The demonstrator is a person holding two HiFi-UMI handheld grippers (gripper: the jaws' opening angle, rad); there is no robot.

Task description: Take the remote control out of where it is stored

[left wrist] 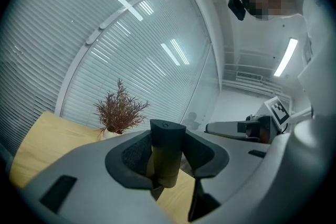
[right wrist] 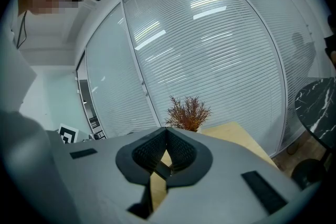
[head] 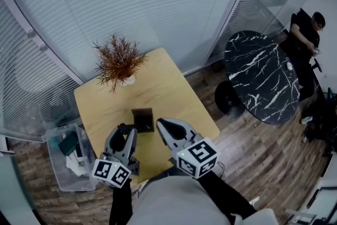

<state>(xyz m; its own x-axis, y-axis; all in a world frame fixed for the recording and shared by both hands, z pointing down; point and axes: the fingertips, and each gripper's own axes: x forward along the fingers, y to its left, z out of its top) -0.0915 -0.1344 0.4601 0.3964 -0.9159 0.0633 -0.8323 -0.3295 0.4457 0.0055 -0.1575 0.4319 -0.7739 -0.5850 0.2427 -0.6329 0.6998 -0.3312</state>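
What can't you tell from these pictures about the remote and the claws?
Left gripper view: the dark upright object between the left claw's jaws shows no buttons, so remote or not is unclear.
Same view: it hides where the pads would meet it, so a squeeze is unconfirmed.
Head view: the dark holder and the clear bin are too small to see inside.

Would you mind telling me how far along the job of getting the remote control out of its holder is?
Done, it seems: the remote control stands upright in the left claw, its lower end free, beside the dark holder. In hand: that grip. The right claw is shut, empty. Left: perhaps only setting it down.
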